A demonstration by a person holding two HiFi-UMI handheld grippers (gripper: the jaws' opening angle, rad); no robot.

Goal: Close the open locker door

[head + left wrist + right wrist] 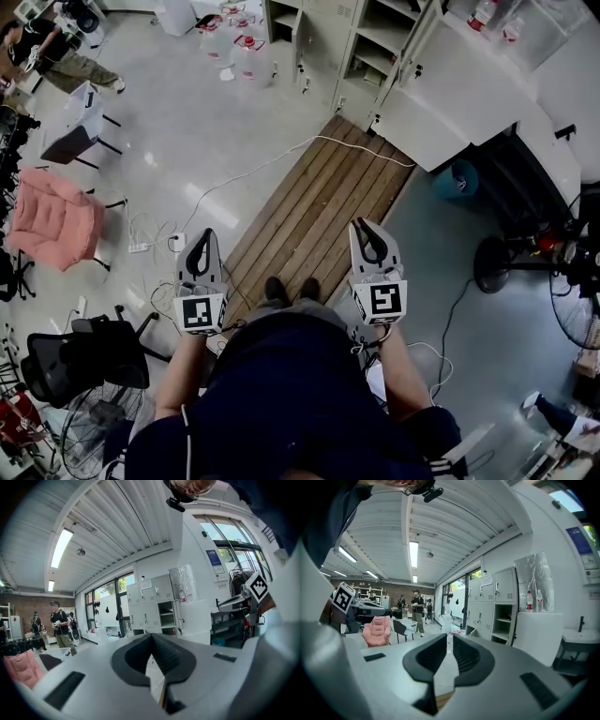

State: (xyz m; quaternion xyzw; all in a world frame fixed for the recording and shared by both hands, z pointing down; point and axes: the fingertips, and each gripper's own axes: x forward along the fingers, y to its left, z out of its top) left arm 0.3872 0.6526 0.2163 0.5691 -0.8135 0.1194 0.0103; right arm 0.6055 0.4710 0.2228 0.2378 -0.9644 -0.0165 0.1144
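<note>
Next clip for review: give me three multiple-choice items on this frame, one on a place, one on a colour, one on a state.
1. The person's shoes stand on: A wooden boards; B a rug; C a bench.
2. The padded chair is: A blue; B pink; C green.
3. The left tool has its jaws: A wide apart; B clamped on a handle; C together, empty.
Answers: A, planks lie under both feet; B, its cushions are plainly pink; C, its tips meet with nothing between them.
</note>
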